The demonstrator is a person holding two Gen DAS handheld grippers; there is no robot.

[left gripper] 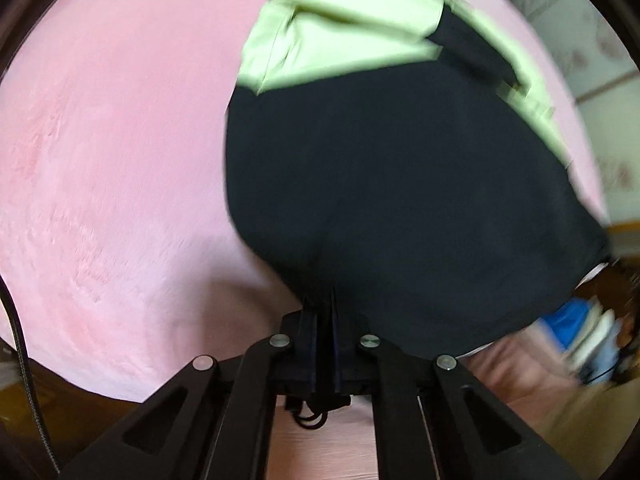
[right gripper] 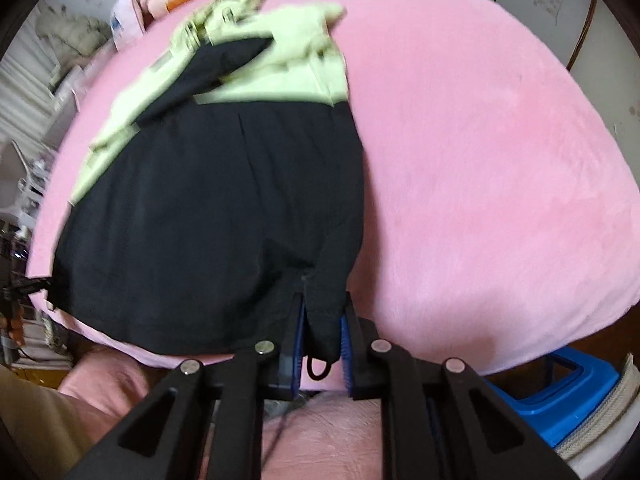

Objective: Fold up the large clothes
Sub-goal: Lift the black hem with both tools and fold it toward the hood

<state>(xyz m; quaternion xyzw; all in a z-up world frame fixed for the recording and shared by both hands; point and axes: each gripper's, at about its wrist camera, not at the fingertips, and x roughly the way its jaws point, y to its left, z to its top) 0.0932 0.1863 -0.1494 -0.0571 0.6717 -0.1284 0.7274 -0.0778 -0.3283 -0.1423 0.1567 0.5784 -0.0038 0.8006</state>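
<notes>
1. My left gripper [left gripper: 320,312] has its jaws pinched together on the near hem of the garment [left gripper: 400,200]; the black cloth runs straight into the fingers.
2. My right gripper [right gripper: 322,332] is clamped on a bunched black corner of the same garment [right gripper: 208,208], with a small cord loop [right gripper: 318,368] hanging below the pads.
3. The garment lies on the pink bed cover [right gripper: 500,160], black part near me, pale green part far; one black sleeve is flopped over the green.
4. Risk: the right bite looks thick and lumpy, so an uneven pull could let a layer slip out.
5. Risk: both frames are blurred, likely fast motion — the loose sleeve could shift and spoil the fold line.
6. Risk: the hem sits at the bed edge, so if released it could slide off.
7. Containers: a blue bin [right gripper: 560,384] sits low right beside the bed — contents not visible.
</notes>
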